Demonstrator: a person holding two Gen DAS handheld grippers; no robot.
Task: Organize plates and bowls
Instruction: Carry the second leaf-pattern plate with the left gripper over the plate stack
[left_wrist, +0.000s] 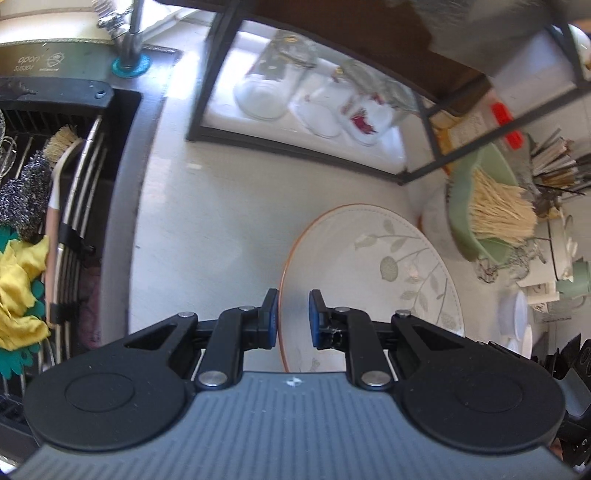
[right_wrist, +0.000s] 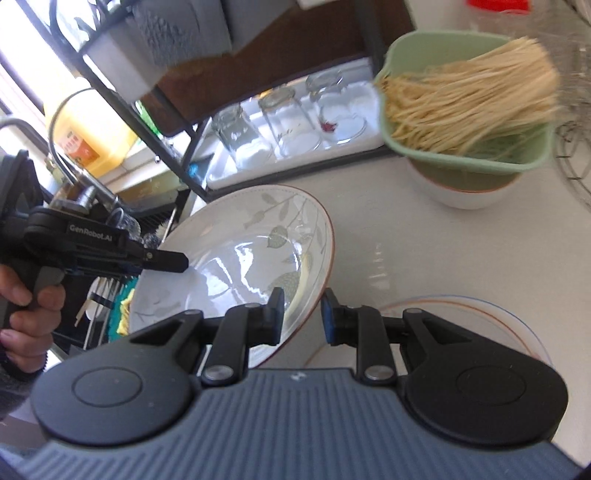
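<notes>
Right gripper and left gripper astride leaf-patterned plate rim.

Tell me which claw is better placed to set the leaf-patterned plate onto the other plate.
Right, probably: the orange-rimmed plate lies beside the right claw; the left claw holds the leaf-patterned plate's far rim.

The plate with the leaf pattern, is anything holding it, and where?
Both tongs hold the plate by its rim: the left tongs on one edge, the right tongs on the opposite edge.
</notes>
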